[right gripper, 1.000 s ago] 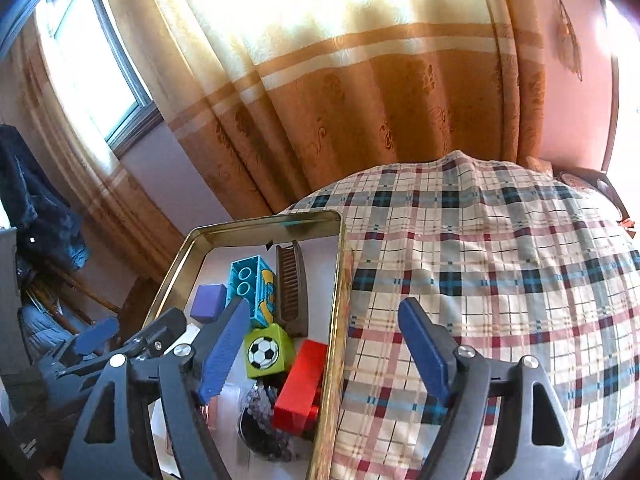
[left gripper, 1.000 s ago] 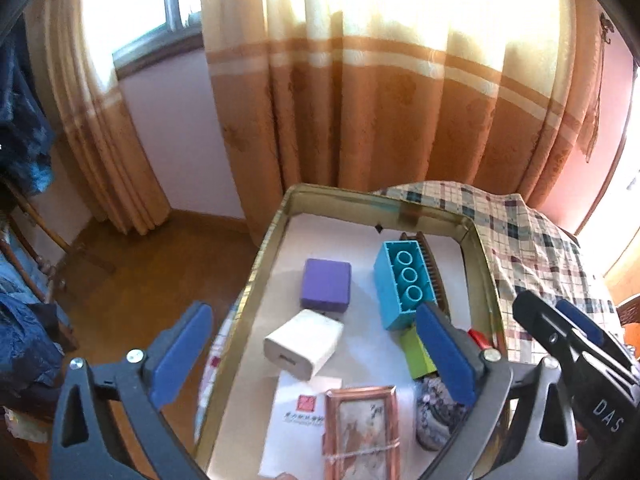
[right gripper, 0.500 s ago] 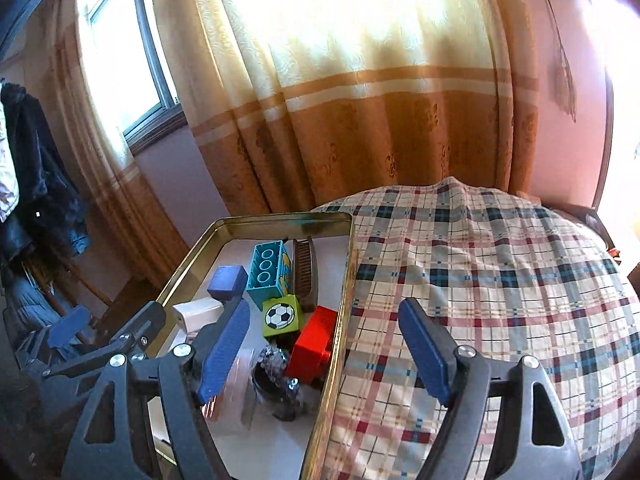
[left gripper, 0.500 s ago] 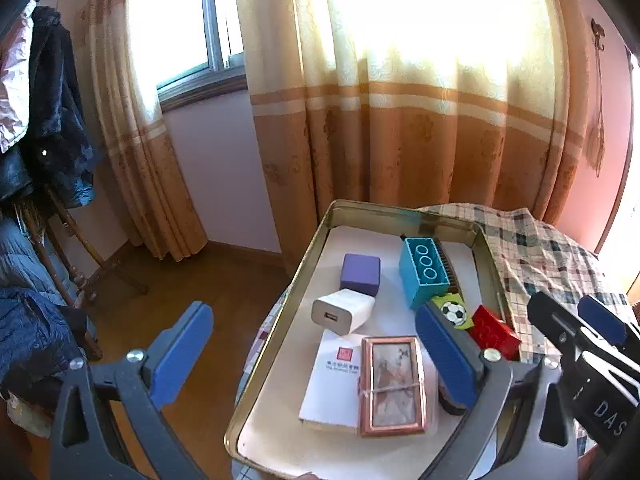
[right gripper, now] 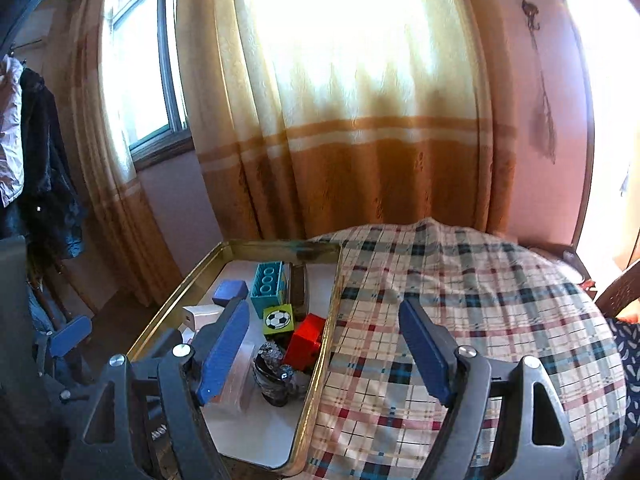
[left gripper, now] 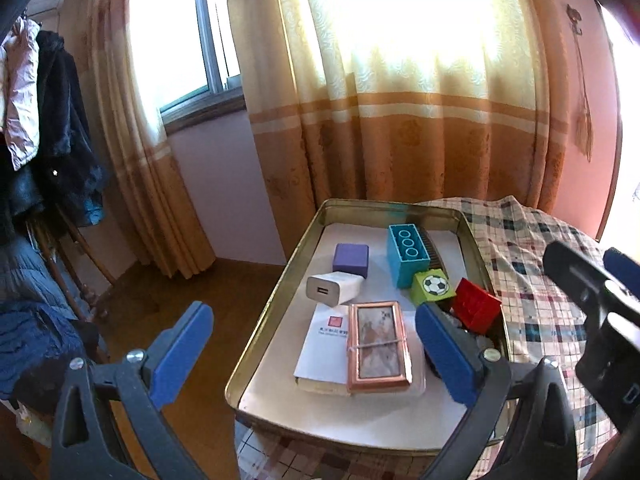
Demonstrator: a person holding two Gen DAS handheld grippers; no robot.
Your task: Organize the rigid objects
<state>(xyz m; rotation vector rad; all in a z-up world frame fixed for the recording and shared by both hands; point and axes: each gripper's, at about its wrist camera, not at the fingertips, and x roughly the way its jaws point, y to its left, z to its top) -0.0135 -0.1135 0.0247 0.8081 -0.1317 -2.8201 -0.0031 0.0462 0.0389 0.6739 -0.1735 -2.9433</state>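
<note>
**Both grippers open and clear of the tray; left gripper the nearer**

Left gripper [left gripper: 312, 356]: jaws wide apart, holding nothing. In its own view its gap frames the lower centre of the picture, and the near end of the gold tray [left gripper: 256, 344] lies inside that gap. The framed picture [left gripper: 378, 346] sits directly ahead, just left of the right-hand pad, resting on a white booklet [left gripper: 320, 344]. Its long axis runs away from the gripper, toward the upper part of the frame, roughly in line with the fingers. No contact is visible.

Right gripper [right gripper: 324, 354]: jaws likewise apart and empty. In its view the tray rim crosses the gap, with the tray contents in the lower left and bare plaid cloth [right gripper: 460, 300] filling the lower right.

Outward from the left gripper, up the frame: white charger [left gripper: 334, 288], socket facing lower left; purple block [left gripper: 351, 259] beyond it; teal brick [left gripper: 407, 254], long axis also running away, studs up. To the right, the football cube [left gripper: 433, 287] touches the red block [left gripper: 476, 309], which lies against the tray's right wall. A dark beaded object [right gripper: 276, 376] is near the right gripper's left pad.

Judgement: all objects appear to be inside the tray, so the sorting looks near complete. The left gripper is better placed for the picture; gripping across its short side would suit the present alignment.
</note>
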